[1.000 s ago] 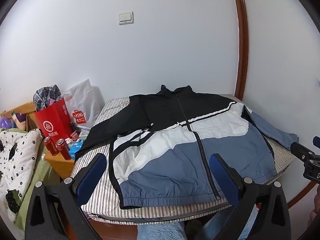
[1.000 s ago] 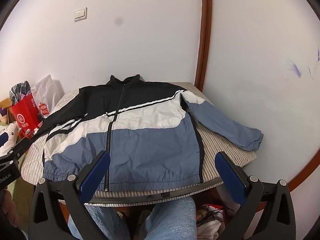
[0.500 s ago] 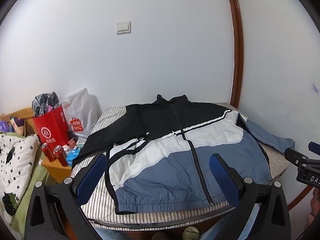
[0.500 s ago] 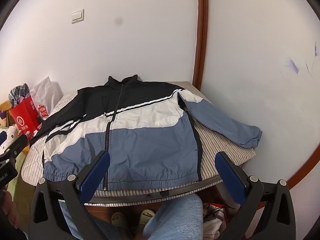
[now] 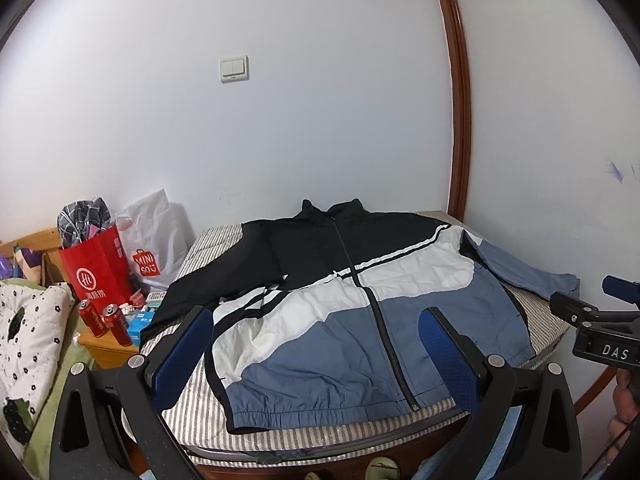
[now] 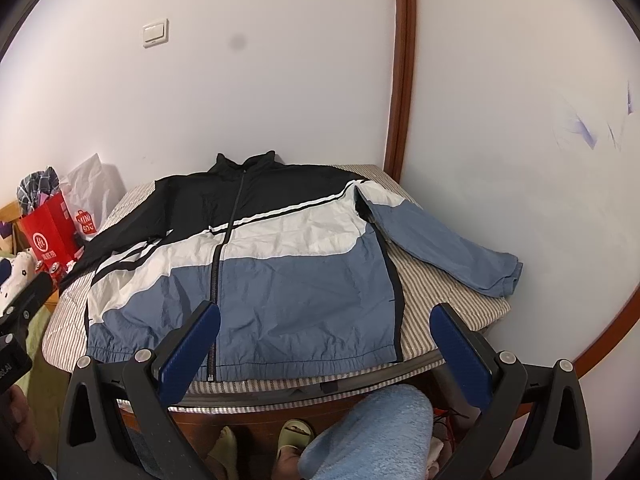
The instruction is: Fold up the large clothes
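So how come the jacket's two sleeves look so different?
The right sleeve is blue and lies out toward the wall, cuff showing. The left sleeve is black with white stripes, and its end runs past the table edge, cuff hidden. Both lie flat, unfolded, on the same jacket.

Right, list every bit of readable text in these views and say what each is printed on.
"MINI SO" on the white shopping bag.
"DAS", cut off at the frame edge, on the right claw's body at the left view's right edge.
A round logo with characters on the red paper bag: too blurred to read.
Print on the red cans: unreadable.
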The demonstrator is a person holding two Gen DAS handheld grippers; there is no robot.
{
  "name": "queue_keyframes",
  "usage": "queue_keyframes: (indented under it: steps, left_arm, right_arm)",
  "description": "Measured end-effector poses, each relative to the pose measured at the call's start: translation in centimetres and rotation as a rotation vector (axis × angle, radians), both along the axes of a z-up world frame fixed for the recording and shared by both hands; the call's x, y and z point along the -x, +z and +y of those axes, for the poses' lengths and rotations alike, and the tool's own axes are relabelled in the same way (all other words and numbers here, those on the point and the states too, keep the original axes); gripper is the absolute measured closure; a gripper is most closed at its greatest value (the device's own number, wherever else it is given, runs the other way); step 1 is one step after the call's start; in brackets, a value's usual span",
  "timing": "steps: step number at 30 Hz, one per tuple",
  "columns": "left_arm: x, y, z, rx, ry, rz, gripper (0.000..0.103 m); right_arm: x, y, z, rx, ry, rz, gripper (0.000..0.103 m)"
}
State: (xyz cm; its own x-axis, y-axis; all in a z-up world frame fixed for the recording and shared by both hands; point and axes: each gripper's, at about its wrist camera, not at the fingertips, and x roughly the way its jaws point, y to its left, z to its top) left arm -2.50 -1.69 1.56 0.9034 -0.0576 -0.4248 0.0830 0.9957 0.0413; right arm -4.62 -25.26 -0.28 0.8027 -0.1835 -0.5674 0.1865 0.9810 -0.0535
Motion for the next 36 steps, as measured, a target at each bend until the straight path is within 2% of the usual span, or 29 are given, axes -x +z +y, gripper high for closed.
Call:
queue_keyframes:
  steps: [19, 36]
  left_arm:
    - [0.3, -0.2, 0.3, 0.005, 0.011, 0.003, 0.0]
    - [-1.0, -0.1, -1.3, -0.009, -0.008, 0.036, 0.0]
  right_arm:
    - [0.2, -0.1, -0.4, -0.011, -0.003, 0.002, 0.0]
    - [0.1, -0.3, -1.4, -0.038, -0.006, -0.007, 0.0]
